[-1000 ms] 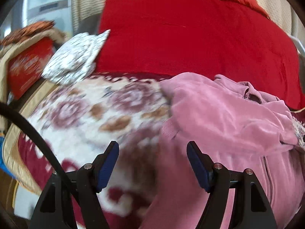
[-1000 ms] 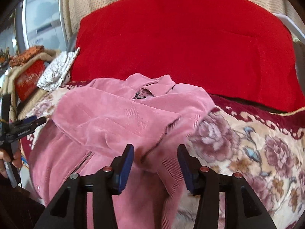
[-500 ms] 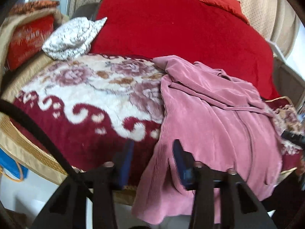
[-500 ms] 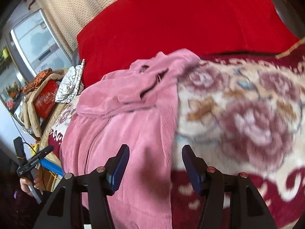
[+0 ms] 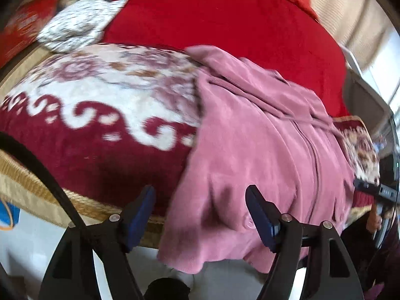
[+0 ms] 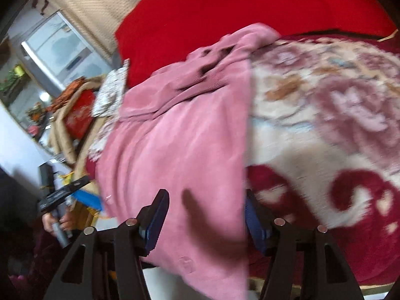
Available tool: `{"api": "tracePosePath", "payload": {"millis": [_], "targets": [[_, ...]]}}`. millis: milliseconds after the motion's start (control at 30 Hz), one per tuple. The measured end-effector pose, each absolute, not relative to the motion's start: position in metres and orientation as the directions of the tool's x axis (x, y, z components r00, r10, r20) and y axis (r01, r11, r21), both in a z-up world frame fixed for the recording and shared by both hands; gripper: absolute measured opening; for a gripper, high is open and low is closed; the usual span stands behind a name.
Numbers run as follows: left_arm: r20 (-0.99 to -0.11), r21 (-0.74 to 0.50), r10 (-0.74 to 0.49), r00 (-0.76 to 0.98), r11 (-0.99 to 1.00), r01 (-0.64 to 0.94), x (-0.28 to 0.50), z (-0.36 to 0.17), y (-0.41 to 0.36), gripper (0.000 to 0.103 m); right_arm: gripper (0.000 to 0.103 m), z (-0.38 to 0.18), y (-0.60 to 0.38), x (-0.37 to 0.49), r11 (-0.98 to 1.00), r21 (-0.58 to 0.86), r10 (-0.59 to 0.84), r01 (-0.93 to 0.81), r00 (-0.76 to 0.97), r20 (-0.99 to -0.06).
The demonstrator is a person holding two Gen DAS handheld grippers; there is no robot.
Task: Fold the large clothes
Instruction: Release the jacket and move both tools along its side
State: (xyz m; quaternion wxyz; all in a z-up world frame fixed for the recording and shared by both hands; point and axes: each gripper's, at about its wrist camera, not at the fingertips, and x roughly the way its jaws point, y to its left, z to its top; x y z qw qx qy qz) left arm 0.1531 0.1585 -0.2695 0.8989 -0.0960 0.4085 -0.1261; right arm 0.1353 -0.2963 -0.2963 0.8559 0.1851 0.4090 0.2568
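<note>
A large pink corduroy jacket (image 5: 262,150) lies on the bed, sleeves folded across its upper part, its hem hanging over the front edge. It also shows in the right wrist view (image 6: 180,137). My left gripper (image 5: 200,215) is open, its jaws on either side of the hem's left corner, not closed on it. My right gripper (image 6: 205,215) is open, with the hem's right part lying between its blue pads (image 6: 156,218).
The jacket lies on a maroon and cream floral blanket (image 5: 100,95) in front of a red quilt (image 5: 225,20). A patterned pillow (image 5: 80,22) and red box (image 6: 78,115) are at the far left. The other gripper (image 5: 377,192) shows at the right edge.
Both grippers have come down and in to the jacket's hanging hem. The left gripper opened wider; half a second ago its jaws stood closer together.
</note>
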Motion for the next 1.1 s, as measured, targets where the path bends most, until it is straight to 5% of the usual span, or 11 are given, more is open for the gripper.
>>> {"api": "tracePosePath", "payload": {"millis": [100,167,500,800,967,1067,1100], "targets": [[-0.719,-0.278,-0.348,0.602,0.937,0.210,0.156,-0.272,0.147,0.046,0.064,-0.297,-0.289,0.130,0.787,0.527,0.612,-0.321,0.521,-0.596],[-0.742,-0.284,-0.349,0.572,0.937,0.203,0.162,-0.280,0.147,0.038,0.064,-0.300,-0.292,0.129,0.777,0.547,0.621,-0.311,0.515,-0.591],[-0.734,-0.295,-0.275,0.621,0.953,0.073,0.160,-0.278,0.173,0.043,0.064,-0.327,-0.271,0.120,0.713,0.606,0.700,-0.353,0.313,-0.642],[-0.786,-0.207,-0.265,0.558,0.964,0.166,0.171,-0.289,0.146,0.045,0.064,-0.332,-0.258,0.119,0.719,0.604,0.695,-0.344,0.324,-0.642],[-0.758,-0.305,-0.330,0.563,0.942,0.141,0.166,-0.290,0.162,0.022,0.064,-0.325,-0.268,0.119,0.700,0.628,0.714,-0.340,0.345,-0.609],[-0.760,-0.302,-0.320,0.566,0.944,0.129,0.166,-0.289,0.164,0.022,0.064,-0.323,-0.275,0.121,0.694,0.643,0.718,-0.324,0.363,-0.594],[-0.769,-0.288,-0.301,0.564,0.951,0.114,0.167,-0.291,0.165,0.033,0.064,-0.322,-0.278,0.121,0.688,0.653,0.723,-0.317,0.370,-0.583]]}}
